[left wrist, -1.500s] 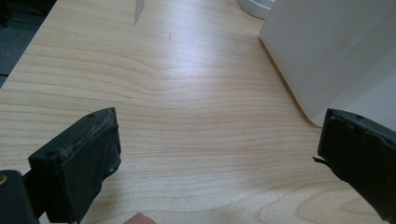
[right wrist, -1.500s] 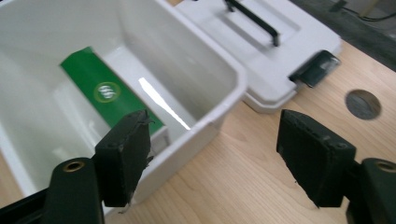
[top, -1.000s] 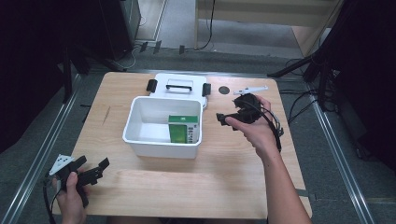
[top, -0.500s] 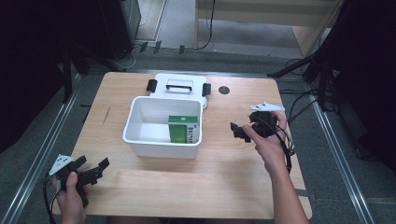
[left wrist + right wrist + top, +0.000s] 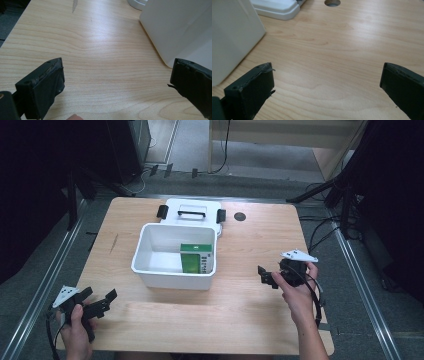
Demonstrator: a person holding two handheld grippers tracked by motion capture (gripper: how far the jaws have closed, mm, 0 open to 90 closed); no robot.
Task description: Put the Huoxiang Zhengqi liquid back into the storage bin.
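Right gripper has drawn back from the bin, seemingly empty.

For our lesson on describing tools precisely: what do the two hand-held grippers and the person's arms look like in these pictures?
Each gripper, left gripper and right gripper, is black with two blocky, flat-faced jaws. Both carry a light grey three-cornered plate on top and trail a thin black cable. The jaw edges look slightly worn in the gripper views. The forearms are bare: no sleeves or gloves visible.
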